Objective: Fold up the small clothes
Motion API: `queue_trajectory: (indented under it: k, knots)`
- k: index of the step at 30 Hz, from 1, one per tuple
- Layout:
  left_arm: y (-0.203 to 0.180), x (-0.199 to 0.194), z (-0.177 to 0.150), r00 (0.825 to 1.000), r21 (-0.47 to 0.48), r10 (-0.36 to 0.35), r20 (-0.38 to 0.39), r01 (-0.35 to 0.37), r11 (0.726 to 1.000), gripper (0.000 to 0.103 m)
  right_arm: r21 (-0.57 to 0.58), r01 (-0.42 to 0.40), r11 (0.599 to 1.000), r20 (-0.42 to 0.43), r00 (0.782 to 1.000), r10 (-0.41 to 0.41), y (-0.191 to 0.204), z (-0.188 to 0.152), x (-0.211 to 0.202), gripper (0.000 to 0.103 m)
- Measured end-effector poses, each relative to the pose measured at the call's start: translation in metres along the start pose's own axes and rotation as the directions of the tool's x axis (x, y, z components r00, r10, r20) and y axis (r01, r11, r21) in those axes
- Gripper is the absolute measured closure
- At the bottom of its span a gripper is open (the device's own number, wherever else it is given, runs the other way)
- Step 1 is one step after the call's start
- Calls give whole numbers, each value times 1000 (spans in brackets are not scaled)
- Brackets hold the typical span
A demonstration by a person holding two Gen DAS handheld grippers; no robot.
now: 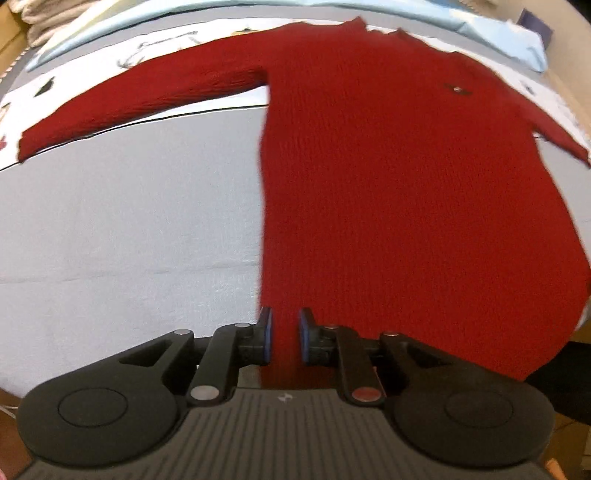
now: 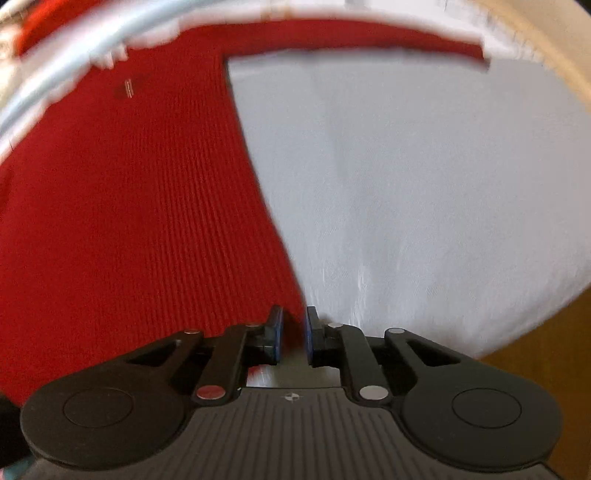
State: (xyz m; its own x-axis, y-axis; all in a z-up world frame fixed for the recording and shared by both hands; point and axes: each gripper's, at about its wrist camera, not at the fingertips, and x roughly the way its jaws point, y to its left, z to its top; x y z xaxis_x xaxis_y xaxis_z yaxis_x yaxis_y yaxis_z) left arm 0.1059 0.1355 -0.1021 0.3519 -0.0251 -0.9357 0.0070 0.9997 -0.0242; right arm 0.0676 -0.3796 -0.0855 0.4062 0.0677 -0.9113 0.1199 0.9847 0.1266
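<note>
A red knitted long-sleeved sweater (image 1: 388,177) lies spread on a pale grey cloth-covered table (image 1: 129,229), collar far from me, one sleeve stretched out to the left. My left gripper (image 1: 285,338) is shut on the sweater's near left hem corner, with red fabric between its blue pads. In the right wrist view the sweater (image 2: 122,206) fills the left side, its other sleeve running along the top. My right gripper (image 2: 294,336) is shut on the sweater's near right hem corner. The right wrist view is blurred by motion.
A white printed cloth (image 1: 110,62) and a light blue cloth (image 1: 461,22) lie beyond the sweater at the table's far side. The table edge and brown floor (image 2: 546,347) show at lower right.
</note>
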Motion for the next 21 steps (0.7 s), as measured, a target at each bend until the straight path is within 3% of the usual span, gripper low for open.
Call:
queue_trajectory:
  k: [3,5,6,9,12,14,16,18,21]
  knots:
    - [-3,20,-5,996,30,-11,-86,14,999,87,-23,-21,1000,16,1000,21,7,1,5,70]
    - [-10,39,-8,985,53,15,-174,-6,999,86,-41,7,999,-53,999,-9,9,-2,22,70]
    - [-15,43,-11,983,77,25,-183,-11,997,86,-55,31,998,-98,995,-36,10,-5,33,73]
    - [-23,33,-7,990,95,38,-133,-26,995,84,-91,21,996,-94,995,-29,16,-5,34,92]
    - [-34,16,-7,998,83,-18,-61,23,996,80,-22,11,1000,-70,997,-13,5,0,22,94]
    - [-46,21,-4,997,92,-33,-72,40,995,76,26,3,1000,-62,998,-2,-5,-1,17,94]
    - [-57,33,-8,992,124,0,-126,16,992,74,-13,16,1000,-97,995,-17,4,-1,28,94]
    - [-60,44,-9,984,146,44,-173,-19,989,71,-63,43,997,-118,992,-51,11,-2,38,86]
    - [-70,45,-6,987,150,43,-154,-20,988,70,-46,77,996,-12,997,-77,16,4,25,80]
